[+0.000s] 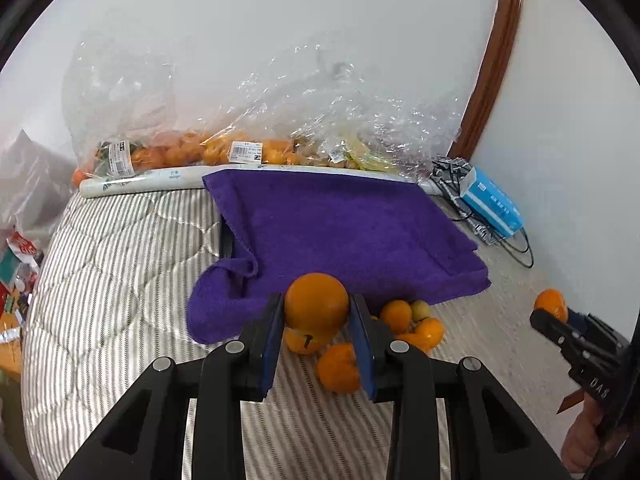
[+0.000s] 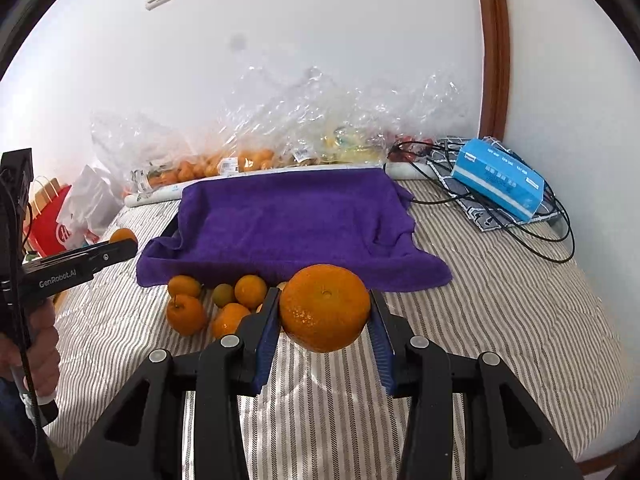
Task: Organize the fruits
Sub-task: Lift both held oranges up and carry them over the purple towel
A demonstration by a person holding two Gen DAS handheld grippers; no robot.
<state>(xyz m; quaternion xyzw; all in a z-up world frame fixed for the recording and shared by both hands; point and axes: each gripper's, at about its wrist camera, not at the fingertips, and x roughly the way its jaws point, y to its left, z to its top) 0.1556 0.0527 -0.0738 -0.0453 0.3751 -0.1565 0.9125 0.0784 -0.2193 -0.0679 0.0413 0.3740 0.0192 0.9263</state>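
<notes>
Between the blue pads of your left gripper [image 1: 316, 312] sits a small round orange mandarin [image 1: 317, 301], clamped from both sides and lifted clear of the striped quilted bedcover [image 1: 120, 280]. Your right gripper [image 2: 325, 312] is clamped the same way on a larger, pebbly-skinned orange mandarin [image 2: 325, 307], also held off the cover. Just beyond both fruits lies the purple terry towel [image 2: 288, 220], draped over what looks like a shallow dark tray; its middle sags into a bare hollow, and that is the likely place for the fruit.

Carry each mandarin over the towel's near fold before you lower it, because that fold stands higher than the hollow and a low pass could drag the cloth. Keep your two grippers well apart as you go in, so the fruits do not knock together. Set each one down until it rests on the towel, then part the pads slowly; round fruit rolls, and the soft hollow should hold it if you let go gently. Don't squeeze harder than you are now, since the skin looks soft.

The loose heap of small orange and greenish fruits [image 2: 216, 304] on the bedcover, just in front of the towel, is yet to be gathered. The crinkled clear plastic bags of fruit [image 1: 192, 148] against the wall stand well apart from your path.
</notes>
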